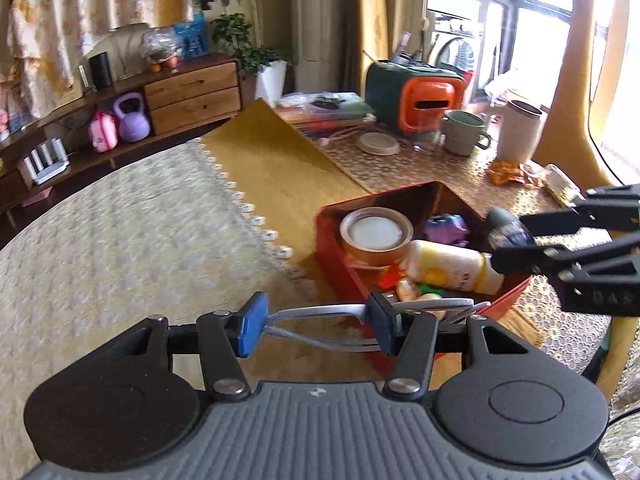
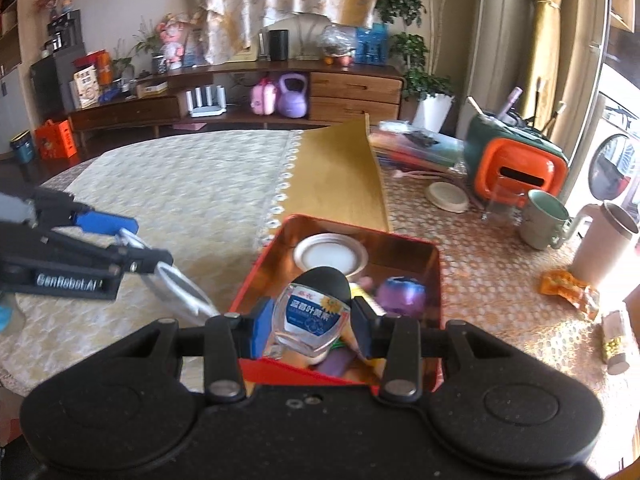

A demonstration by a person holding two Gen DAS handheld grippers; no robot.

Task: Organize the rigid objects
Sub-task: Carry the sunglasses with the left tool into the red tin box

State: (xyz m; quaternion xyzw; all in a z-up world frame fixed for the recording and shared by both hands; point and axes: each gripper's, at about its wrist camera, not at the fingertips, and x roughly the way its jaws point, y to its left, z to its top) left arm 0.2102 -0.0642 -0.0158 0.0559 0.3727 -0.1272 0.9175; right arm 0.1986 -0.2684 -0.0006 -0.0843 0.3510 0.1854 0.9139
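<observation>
A red tin box (image 1: 340, 268) (image 2: 434, 280) sits on the table. It holds a tape roll (image 1: 376, 236) (image 2: 332, 256), a yellow bottle (image 1: 448, 266), a purple toy (image 1: 446, 228) (image 2: 402, 294) and small items. My left gripper (image 1: 316, 326) (image 2: 136, 246) is shut on silver metal tongs (image 1: 320, 312) (image 2: 180, 288), held left of the box near its edge. My right gripper (image 2: 312, 326) (image 1: 508, 248) is shut on a small clear bottle with a black cap (image 2: 316, 308) (image 1: 506, 234), held over the box's near part.
A lace cloth (image 1: 120, 232) covers the left of the table, with a yellow mat (image 1: 280, 168) beside it. Behind the box stand an orange-green case (image 2: 516, 164), a green mug (image 2: 544, 220), a beige tumbler (image 2: 604, 240), a round lid (image 2: 446, 196) and snack wrappers (image 2: 568, 288).
</observation>
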